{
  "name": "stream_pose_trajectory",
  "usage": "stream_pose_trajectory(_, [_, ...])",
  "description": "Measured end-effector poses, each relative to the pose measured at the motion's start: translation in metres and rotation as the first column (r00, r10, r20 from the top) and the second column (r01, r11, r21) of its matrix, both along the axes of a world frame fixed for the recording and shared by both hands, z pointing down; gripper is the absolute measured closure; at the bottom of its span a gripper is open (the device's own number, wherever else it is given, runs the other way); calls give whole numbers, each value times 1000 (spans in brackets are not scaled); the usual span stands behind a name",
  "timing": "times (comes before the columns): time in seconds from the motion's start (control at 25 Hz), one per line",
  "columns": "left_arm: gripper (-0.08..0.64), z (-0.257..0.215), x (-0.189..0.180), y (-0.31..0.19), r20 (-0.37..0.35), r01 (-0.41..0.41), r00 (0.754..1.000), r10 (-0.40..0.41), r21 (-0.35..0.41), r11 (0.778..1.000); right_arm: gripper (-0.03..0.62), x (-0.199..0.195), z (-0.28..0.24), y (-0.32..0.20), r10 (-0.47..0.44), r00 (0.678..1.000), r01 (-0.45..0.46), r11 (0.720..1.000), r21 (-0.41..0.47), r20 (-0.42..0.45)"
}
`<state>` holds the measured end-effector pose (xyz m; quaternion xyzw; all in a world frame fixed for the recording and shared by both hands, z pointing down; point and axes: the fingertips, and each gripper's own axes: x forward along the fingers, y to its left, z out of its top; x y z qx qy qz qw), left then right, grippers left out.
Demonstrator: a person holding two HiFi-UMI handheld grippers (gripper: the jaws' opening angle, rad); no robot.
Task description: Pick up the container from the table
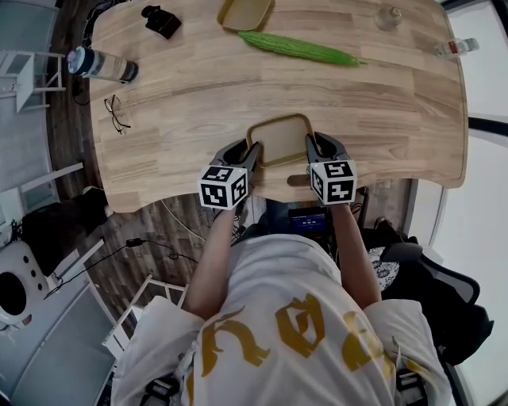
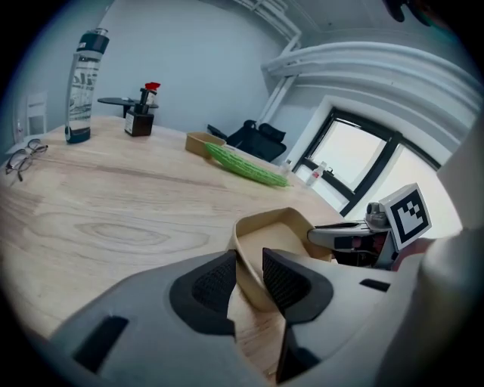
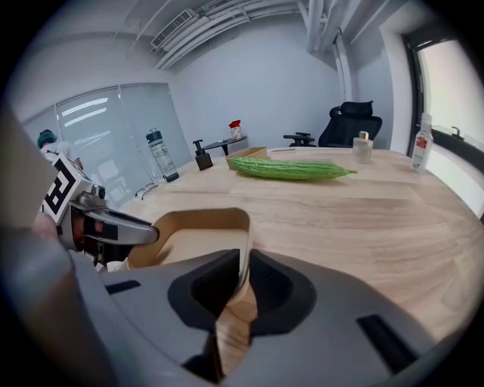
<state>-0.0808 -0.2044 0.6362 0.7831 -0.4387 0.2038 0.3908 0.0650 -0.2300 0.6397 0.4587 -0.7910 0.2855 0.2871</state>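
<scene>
A shallow tan container lies on the wooden table, close to its near edge. My left gripper holds the container's near left corner. In the left gripper view the curved rim stands between the two black pads, touching both. My right gripper is on the right wall. In the right gripper view the thin rim is pinched tight between the pads. Each gripper view shows the other gripper's fingers across the container.
A long green gourd lies across the far middle, with a second tan tray behind it. On the left are a water bottle, spectacles and a black holder. Two small bottles stand far right.
</scene>
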Motion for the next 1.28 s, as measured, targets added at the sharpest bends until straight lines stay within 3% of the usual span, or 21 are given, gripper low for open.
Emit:
stream_pose_trajectory(0.36, [468,-10,5,-5,-10,-20,1000,20,-12,1000,554,8,-6,5,35,999,-35,999,-13,-6])
stream_pose_trajectory(1.28, [499,-104,3,-7,-30,-6,999,12,181,983,554,10,-94,29,122,991,-129,981,146,52])
